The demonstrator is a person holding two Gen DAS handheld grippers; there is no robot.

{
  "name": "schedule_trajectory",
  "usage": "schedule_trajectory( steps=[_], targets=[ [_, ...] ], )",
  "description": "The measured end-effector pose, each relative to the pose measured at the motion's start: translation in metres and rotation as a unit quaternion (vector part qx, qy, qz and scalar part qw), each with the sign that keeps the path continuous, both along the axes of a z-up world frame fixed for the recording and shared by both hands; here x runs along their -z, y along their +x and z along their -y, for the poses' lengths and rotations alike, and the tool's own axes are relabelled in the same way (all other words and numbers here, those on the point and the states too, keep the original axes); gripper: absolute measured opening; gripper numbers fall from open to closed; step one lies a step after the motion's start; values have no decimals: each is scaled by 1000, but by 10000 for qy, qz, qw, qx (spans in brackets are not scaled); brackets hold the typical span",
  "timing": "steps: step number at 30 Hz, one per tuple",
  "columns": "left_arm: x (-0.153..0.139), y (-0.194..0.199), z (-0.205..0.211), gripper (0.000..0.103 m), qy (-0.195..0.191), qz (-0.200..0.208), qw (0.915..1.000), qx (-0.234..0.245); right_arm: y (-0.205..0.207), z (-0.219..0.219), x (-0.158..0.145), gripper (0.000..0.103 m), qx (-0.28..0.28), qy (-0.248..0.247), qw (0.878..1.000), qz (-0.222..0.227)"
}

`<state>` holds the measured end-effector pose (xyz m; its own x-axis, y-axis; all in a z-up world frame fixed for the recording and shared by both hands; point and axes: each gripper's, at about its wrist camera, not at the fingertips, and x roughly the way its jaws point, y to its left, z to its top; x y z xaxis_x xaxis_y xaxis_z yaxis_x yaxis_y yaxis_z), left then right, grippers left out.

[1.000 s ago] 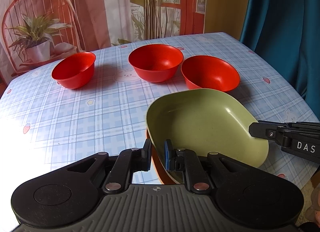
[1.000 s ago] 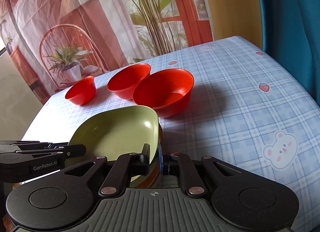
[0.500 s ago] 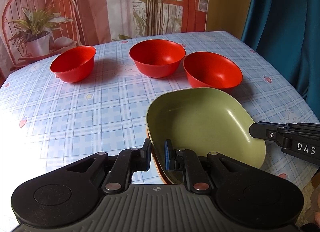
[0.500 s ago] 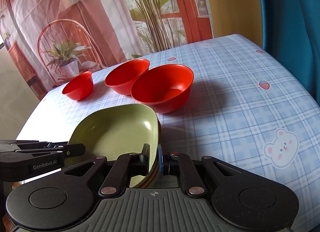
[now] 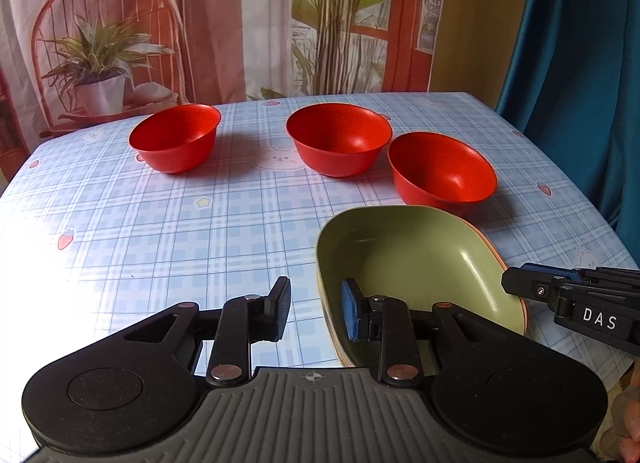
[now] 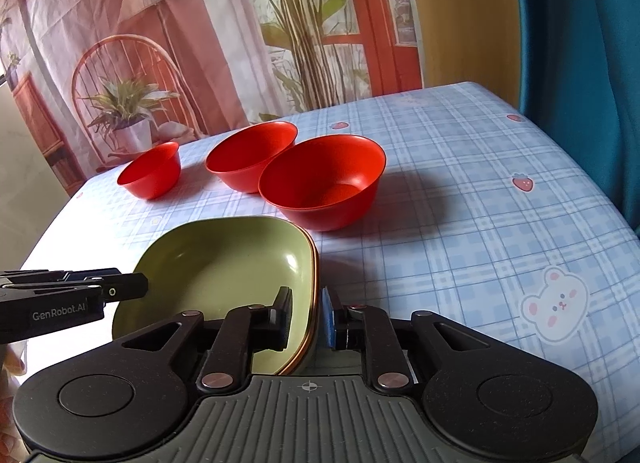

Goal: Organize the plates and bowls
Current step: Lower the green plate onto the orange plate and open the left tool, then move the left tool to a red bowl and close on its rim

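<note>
Both grippers just released: left gripper (image 5: 310,309) jaws opened clear of the green plate (image 5: 416,267) rim, right gripper (image 6: 306,313) jaws parting around it. Plate stack sits lower centre on tabletop (image 5: 180,223); three red bowls (image 5: 338,145) next.

My left tongs (image 5: 316,313) pointed downward at a slant, and their jaws had just been opening, the two pads standing clear of the green plate (image 5: 416,263) rim between them. My right tongs (image 6: 306,317) sloped down alike, jaws also just opening, straddling the plate's opposite rim with a gap on the outer side.
</note>
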<state>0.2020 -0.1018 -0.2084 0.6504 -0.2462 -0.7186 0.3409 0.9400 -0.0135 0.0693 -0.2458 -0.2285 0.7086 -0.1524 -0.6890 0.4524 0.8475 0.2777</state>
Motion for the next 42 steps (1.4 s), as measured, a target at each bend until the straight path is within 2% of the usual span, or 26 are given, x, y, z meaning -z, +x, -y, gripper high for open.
schedule_trajectory(
  steps=[2, 7, 10, 21, 33, 39, 42],
  targets=[
    [0, -4, -3, 29, -72, 3, 10000, -28, 0, -2, -1, 16, -9, -56, 10000, 33],
    [2, -12, -4, 13, -224, 0, 9997, 77, 1, -8, -2, 17, -95, -250, 9996, 63],
    [4, -13, 1, 12, -124, 23, 9998, 133, 3, -12, -2, 17, -192, -311, 9993, 47],
    [12, -15, 1, 13, -189, -92, 9996, 193, 3, -13, -1, 19, -214, -313, 9993, 39],
    [0, -11, -7, 13, -355, 55, 9993, 120, 0, -4, -13, 20, -182, -312, 9988, 320],
    [-13, 13, -31, 13, -475, 69, 9988, -103, 10, 5, -27, 37, -381, -407, 9969, 549],
    [-22, 27, -49, 13, -341, 175, 9989, -270, 23, 9, -37, 38, -572, -472, 9954, 605]
  ],
)
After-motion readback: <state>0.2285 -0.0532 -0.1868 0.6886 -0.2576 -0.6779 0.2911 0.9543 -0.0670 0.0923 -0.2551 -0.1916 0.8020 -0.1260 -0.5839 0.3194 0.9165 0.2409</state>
